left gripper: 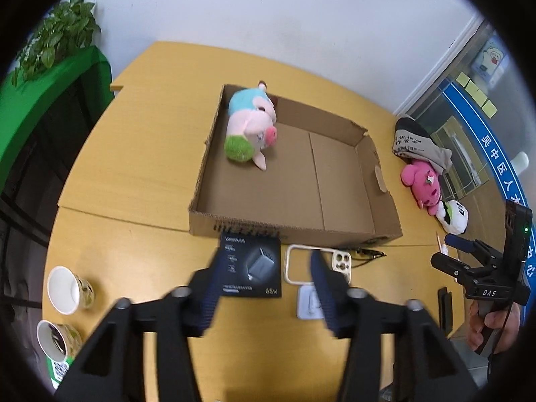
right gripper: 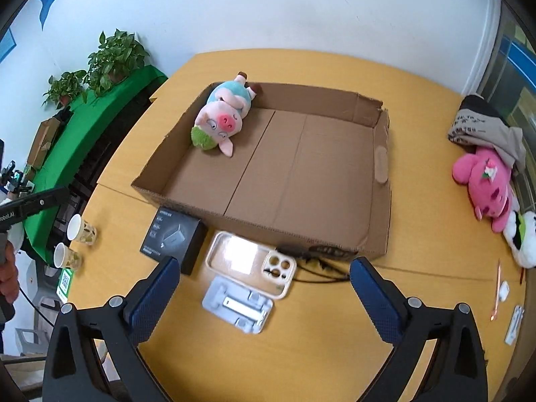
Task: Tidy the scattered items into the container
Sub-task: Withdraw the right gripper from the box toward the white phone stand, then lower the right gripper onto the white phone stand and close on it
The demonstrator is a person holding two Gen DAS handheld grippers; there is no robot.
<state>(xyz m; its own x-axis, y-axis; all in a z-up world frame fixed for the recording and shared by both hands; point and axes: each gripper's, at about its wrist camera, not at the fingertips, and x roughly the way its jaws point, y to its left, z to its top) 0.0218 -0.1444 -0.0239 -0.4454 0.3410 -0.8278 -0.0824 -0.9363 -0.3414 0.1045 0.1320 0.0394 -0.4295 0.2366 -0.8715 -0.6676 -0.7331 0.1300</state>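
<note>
An open cardboard box (left gripper: 335, 181) (right gripper: 318, 174) lies on the yellow table, with a pig plush (left gripper: 251, 130) (right gripper: 221, 120) in its far left corner. In front of the box lie a black charger box (left gripper: 251, 268) (right gripper: 174, 234), a beige phone case (left gripper: 341, 263) (right gripper: 251, 261), a grey tray (left gripper: 306, 303) (right gripper: 238, 305) and dark glasses (left gripper: 368, 254) (right gripper: 315, 263). My left gripper (left gripper: 266, 261) hovers open above the charger box and the case, holding nothing. My right gripper (right gripper: 266, 264) stands wide open above the phone case, also holding nothing.
At the right edge lie a pink plush (left gripper: 422, 181) (right gripper: 485, 184), a white and green plush (left gripper: 455, 216) (right gripper: 522, 238) and a grey cloth bag (left gripper: 418, 140) (right gripper: 482, 124). Two paper cups (left gripper: 67, 288) (right gripper: 80, 229) stand at the left. A pen (right gripper: 497, 288) lies near right.
</note>
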